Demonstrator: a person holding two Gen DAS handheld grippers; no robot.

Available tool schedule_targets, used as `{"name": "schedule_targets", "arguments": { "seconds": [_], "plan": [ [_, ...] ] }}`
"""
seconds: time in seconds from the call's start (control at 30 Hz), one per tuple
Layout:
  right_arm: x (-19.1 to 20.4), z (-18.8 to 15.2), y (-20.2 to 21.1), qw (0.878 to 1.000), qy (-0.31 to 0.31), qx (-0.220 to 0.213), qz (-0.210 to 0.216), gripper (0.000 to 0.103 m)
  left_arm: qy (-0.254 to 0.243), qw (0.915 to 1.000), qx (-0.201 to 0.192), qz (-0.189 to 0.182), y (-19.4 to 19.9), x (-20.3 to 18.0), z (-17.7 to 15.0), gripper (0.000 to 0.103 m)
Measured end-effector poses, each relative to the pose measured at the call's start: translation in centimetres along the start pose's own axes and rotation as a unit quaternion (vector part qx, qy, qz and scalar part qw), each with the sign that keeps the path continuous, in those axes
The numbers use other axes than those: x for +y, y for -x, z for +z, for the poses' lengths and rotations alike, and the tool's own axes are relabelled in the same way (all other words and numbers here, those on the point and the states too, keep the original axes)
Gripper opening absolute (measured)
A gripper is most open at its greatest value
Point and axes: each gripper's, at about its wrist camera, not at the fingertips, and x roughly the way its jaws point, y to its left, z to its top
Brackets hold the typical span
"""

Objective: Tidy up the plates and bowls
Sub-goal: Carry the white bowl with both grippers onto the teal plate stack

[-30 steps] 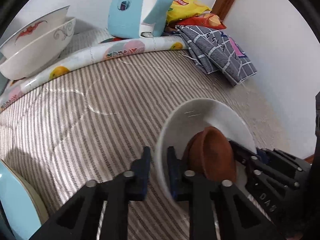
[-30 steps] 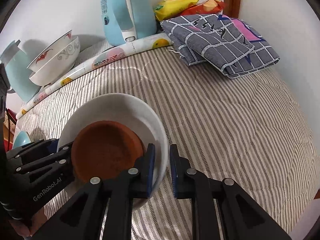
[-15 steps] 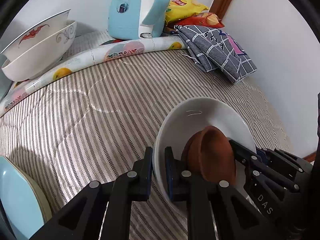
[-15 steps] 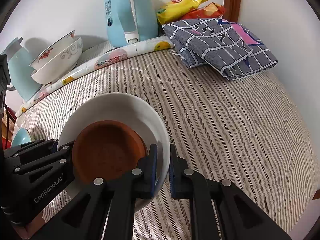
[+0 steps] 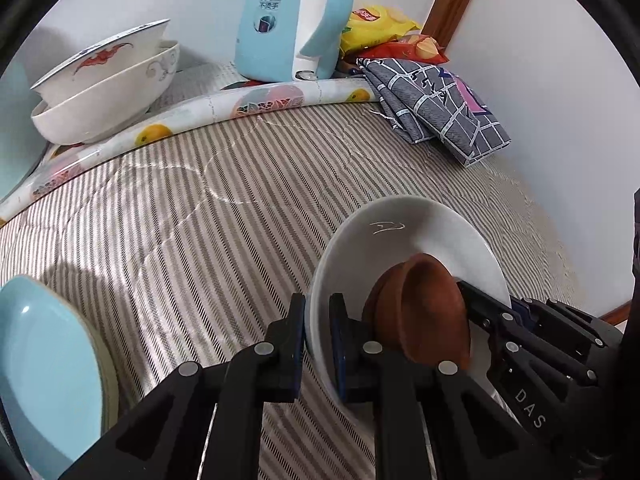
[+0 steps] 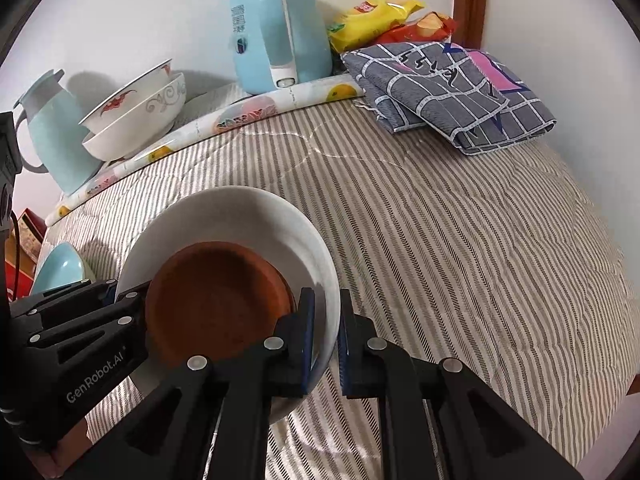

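You have the white bowl [image 6: 256, 220] pinched by its rim from 2 sides: your left gripper [image 5: 318, 336] is clamped on one edge and your right gripper [image 6: 324, 334] on the opposite edge, with the brown dish [image 6: 218, 300] nested inside it. The bowl sits over the striped quilt [image 6: 460, 248], tilted; whether it touches the fabric is unclear. This looks like the carrying step, with both pieces moving as 1 stack. The 2 patterned bowls [image 6: 136, 120] nested by the blue kettle [image 6: 276, 24] look like the likely destination, though the pale blue plate [image 5: 44, 364] at your left is another candidate. Keep both grips level so the brown dish does not slide out.
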Motion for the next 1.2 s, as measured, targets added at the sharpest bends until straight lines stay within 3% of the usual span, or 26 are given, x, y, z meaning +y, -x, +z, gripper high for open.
{"name": "schedule_targets", "arguments": {
  "seconds": [1.2],
  "plan": [
    [5.4,-2.5,5.2,0.999,0.013,-0.027,0.026,0.009,0.012,0.9987,-0.046,0.017,7.2,3.1,-3.9,0.012]
  ]
}}
